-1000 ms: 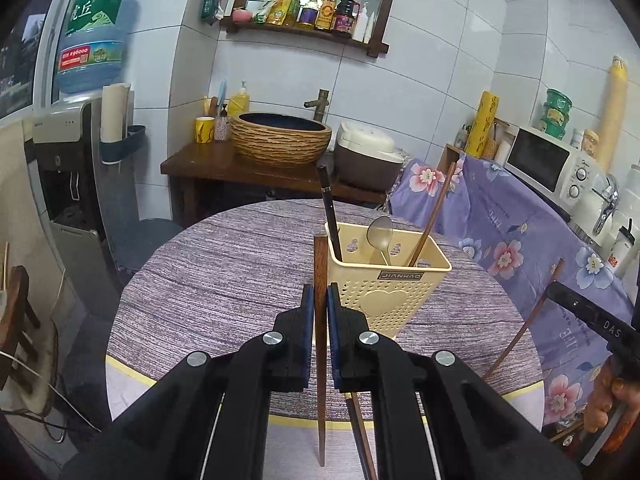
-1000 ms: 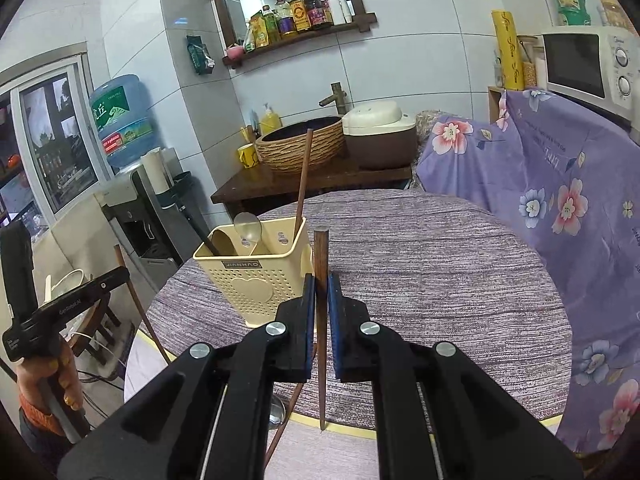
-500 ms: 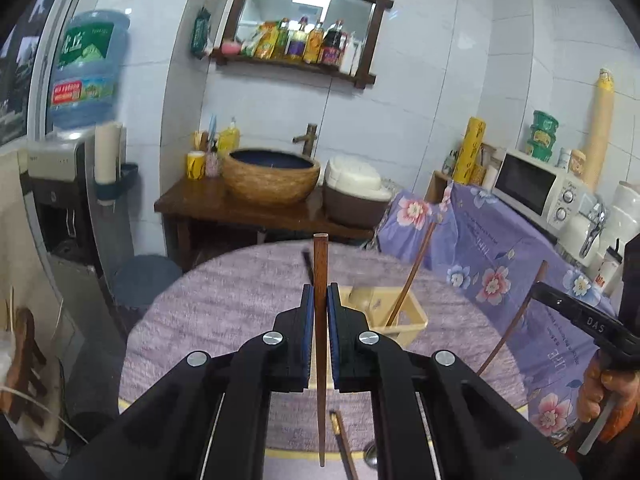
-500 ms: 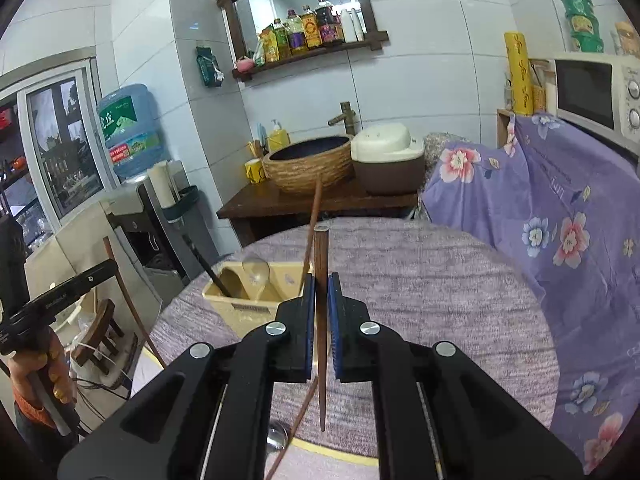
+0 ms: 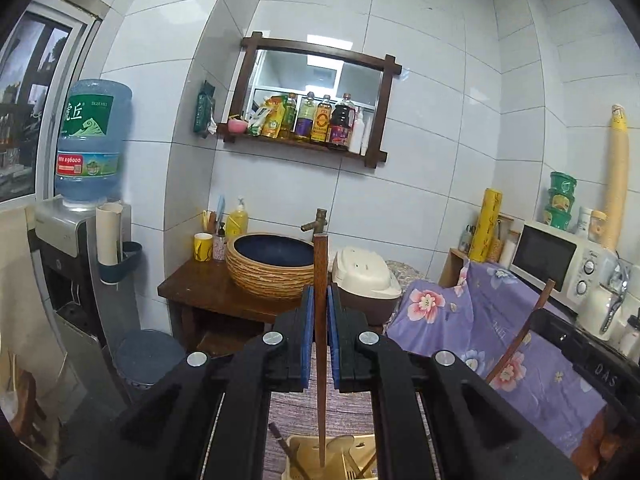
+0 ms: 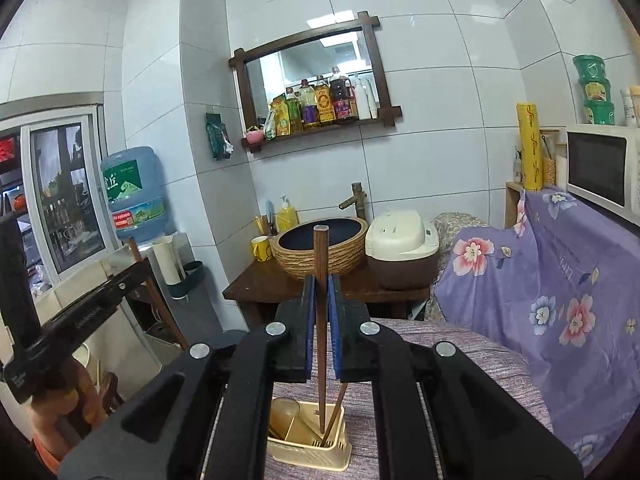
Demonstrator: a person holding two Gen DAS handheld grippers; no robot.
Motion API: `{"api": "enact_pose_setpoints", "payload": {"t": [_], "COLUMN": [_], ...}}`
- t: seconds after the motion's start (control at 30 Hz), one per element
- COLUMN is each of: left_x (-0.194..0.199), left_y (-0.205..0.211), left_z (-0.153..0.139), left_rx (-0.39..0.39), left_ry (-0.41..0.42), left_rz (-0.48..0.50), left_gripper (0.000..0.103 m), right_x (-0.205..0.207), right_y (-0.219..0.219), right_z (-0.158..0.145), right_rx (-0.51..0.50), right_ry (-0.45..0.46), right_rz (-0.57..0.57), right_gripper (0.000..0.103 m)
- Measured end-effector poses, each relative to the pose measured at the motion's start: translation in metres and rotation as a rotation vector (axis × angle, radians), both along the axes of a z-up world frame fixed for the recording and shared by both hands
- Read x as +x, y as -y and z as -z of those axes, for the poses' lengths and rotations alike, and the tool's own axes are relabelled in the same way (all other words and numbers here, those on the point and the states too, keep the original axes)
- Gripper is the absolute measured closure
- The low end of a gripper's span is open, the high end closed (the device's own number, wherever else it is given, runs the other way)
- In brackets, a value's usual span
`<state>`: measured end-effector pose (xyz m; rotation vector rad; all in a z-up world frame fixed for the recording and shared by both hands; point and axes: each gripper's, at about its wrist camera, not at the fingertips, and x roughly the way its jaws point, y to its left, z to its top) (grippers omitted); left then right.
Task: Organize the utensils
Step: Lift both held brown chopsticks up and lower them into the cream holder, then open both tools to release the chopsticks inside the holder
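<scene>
My left gripper (image 5: 319, 300) is shut on a brown wooden chopstick (image 5: 320, 360) held upright, its lower tip hanging over the cream utensil holder (image 5: 336, 466). My right gripper (image 6: 321, 292) is shut on a second brown chopstick (image 6: 321, 340), its tip down inside the same holder (image 6: 308, 440). The holder stands on the round striped table (image 6: 460, 352) and holds a spoon (image 6: 286, 414), a brown chopstick (image 6: 334, 412) and a dark chopstick (image 5: 286, 454). Each gripper shows in the other's view, the right one (image 5: 576, 344) and the left one (image 6: 80, 312).
Behind the table stand a wooden stand with a woven basin (image 5: 272, 264), a rice cooker (image 5: 366, 280), a floral purple cloth (image 5: 500, 332) over a counter, a microwave (image 5: 560, 260) and a water dispenser (image 5: 80, 216).
Both grippers have risen and come over the holder with their chopsticks upright. The holder has dropped to the bottom of both views and the table is mostly out of sight.
</scene>
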<state>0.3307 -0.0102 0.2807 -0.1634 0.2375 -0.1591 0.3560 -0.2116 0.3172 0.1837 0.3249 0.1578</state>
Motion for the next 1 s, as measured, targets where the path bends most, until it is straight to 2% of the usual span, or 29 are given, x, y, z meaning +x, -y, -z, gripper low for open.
{"api": "enact_pose_setpoints", "payload": {"t": [0.2,0.4,0.53,0.77,0.83,0.87,0.9,0.93,0.97,1.0], "left_x": [0.018,0.029,0.031,0.031,0.025,0.02,0.016,0.009,0.003,-0.001], "left_y": [0.01,0.008,0.01,0.011,0.012,0.011,0.011,0.008,0.006,0.005], "left_z": [0.053,0.09,0.104,0.113,0.113,0.113,0.113,0.113,0.113,0.114], "left_rx": [0.018,0.027,0.034,0.041,0.048,0.048,0.046,0.04,0.036,0.039], "left_ry": [-0.092,-0.178,-0.202,-0.22,-0.212,-0.205,-0.199,-0.19,-0.183,-0.184], "left_rz": [0.019,0.034,0.04,0.063,0.067,0.07,0.071,0.07,0.073,0.078], "left_gripper": [0.095,0.095,0.095,0.094,0.089,0.075,0.057,0.05,0.044,0.043], "right_x": [0.025,0.037,0.041,0.035,0.032,0.03,0.026,0.022,0.018,0.013], "right_y": [-0.014,-0.019,-0.02,-0.021,-0.021,-0.021,-0.021,-0.021,-0.022,-0.023], "right_z": [0.058,0.103,0.115,0.119,0.12,0.12,0.122,0.123,0.124,0.126], "right_rx": [-0.019,-0.01,-0.009,-0.01,-0.011,-0.011,-0.011,-0.013,-0.021,-0.033], "right_ry": [-0.097,-0.178,-0.203,-0.183,-0.182,-0.182,-0.183,-0.181,-0.178,-0.171], "right_rz": [-0.011,-0.019,-0.02,-0.012,-0.017,-0.016,-0.02,-0.024,-0.025,-0.025], "right_gripper": [0.095,0.095,0.095,0.095,0.094,0.093,0.091,0.09,0.083,0.075]}}
